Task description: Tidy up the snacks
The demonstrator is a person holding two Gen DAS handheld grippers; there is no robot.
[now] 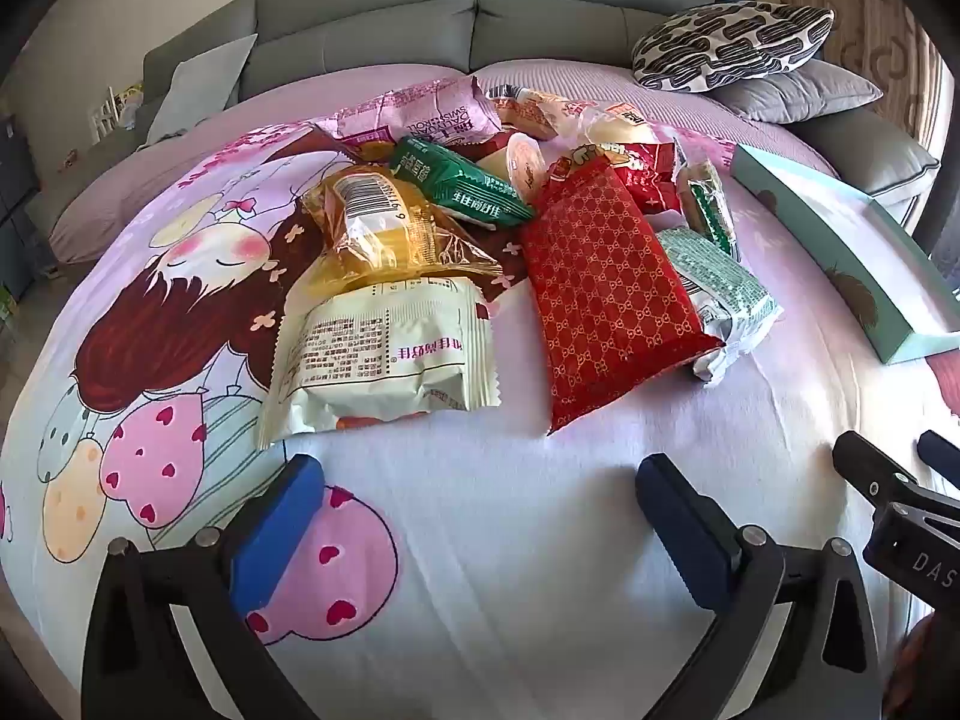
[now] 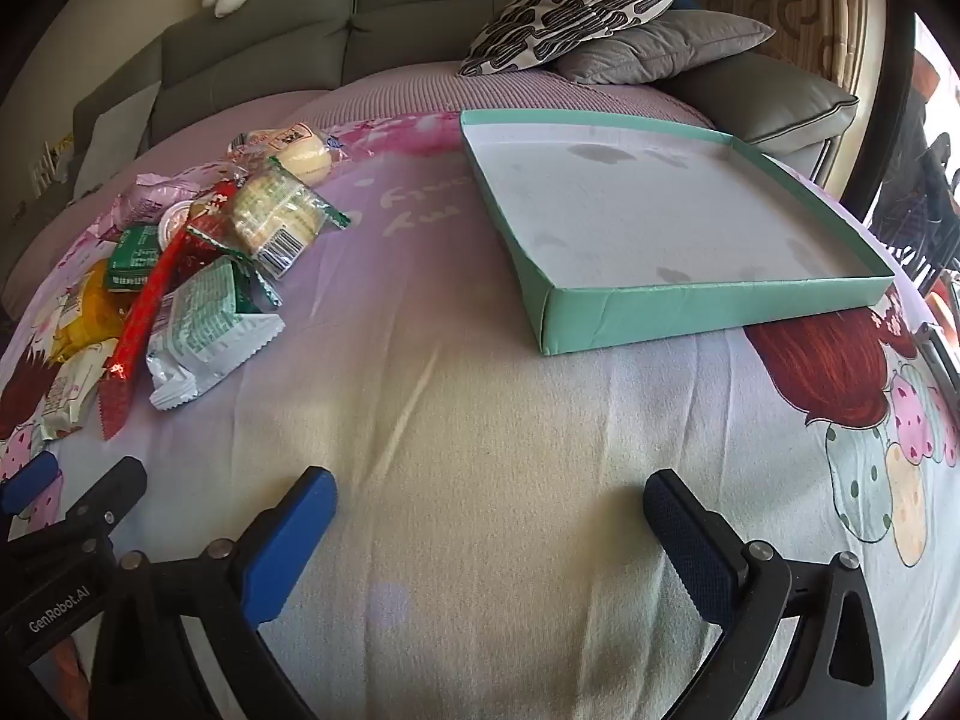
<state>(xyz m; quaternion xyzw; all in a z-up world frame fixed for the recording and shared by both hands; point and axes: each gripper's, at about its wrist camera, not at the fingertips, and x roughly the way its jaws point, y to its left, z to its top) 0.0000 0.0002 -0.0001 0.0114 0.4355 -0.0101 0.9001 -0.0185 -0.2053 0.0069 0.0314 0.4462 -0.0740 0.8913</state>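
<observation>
Right gripper (image 2: 489, 510) hangs over the cartoon bedsheet (image 2: 480, 420) with its blue fingers (image 2: 294, 534) spread wide — nothing between them. Ahead and to the right lies the shallow teal box (image 2: 708, 306), white inside. Far left, the snack pile (image 2: 198, 264) — a red packet (image 2: 141, 324) slanting across a green-and-white one (image 2: 198, 324). The left gripper (image 2: 66, 492) peeks in at lower left.

Red pouch (image 1: 606, 294) w/ gold lattice print. Green packet (image 1: 459, 183), amber wrapper (image 1: 384, 228). Teal box (image 2: 690, 222), white inside. Pillow (image 2: 576, 6) at 12 o'clock: black-white squiggles. Cartoon bedsheet (image 2: 480, 420), pink hearts.
</observation>
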